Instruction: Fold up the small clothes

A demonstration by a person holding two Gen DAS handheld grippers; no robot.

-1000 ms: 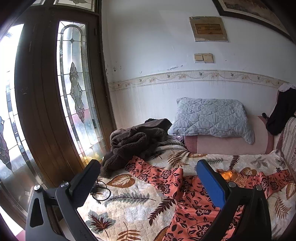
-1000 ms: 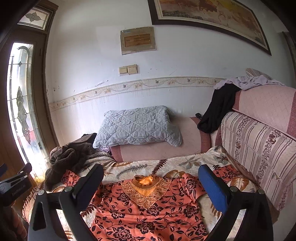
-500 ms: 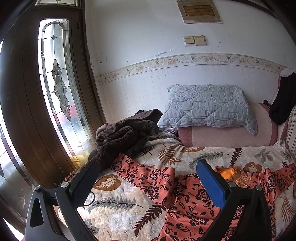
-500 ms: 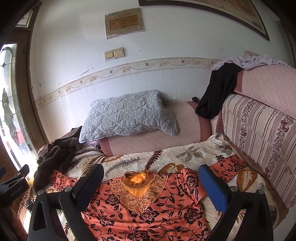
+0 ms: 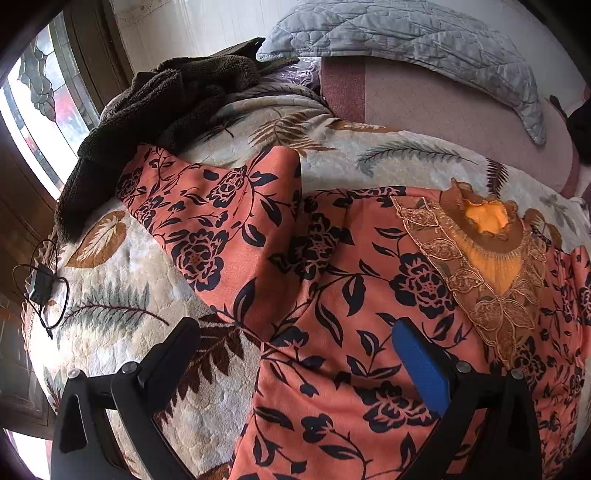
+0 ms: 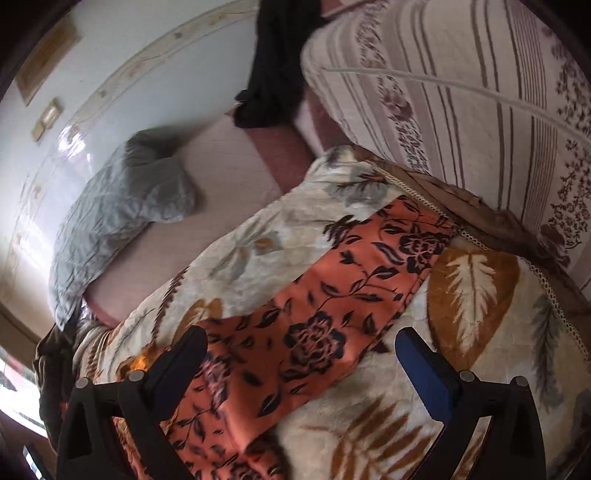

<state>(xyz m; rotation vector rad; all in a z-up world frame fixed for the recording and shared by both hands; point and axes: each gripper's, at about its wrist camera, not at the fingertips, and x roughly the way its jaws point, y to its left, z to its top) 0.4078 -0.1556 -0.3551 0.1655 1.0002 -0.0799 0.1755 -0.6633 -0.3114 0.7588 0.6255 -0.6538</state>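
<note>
Fabric covers most of both views: an orange top (image 5: 332, 295) with a dark flower print lies spread flat, front up, on a leaf-patterned blanket (image 5: 122, 306) that covers the bed. Its embroidered collar (image 5: 484, 254) points toward the pink bolster (image 5: 436, 107) and the grey pillow (image 5: 406, 33) at the head. One sleeve (image 5: 207, 206) reaches out toward a brown fleece heap (image 5: 159, 96) by the window, and the other sleeve (image 6: 332, 302) stretches toward the striped cushion (image 6: 461, 96) at the side. Laid open like this, the top looks ready for a first fold, with no fold yet made.

The left gripper (image 5: 295, 350) hangs low over the spot where the near sleeve joins the body, its black finger over the blanket and its blue finger over the cloth. The tongs stand wide apart and hold nothing. The right gripper (image 6: 299, 354) sits over the other sleeve, which runs up between its fingers; these tongs are also apart and empty. That view is blurred, so whether the fingers touch the cloth cannot be told.

Each tool seems aimed at its own sleeve, probably so both can be pinched and turned inward over the chest. A charger with a looped cable (image 5: 42, 284) lies at the blanket's edge, well clear of the work.
</note>
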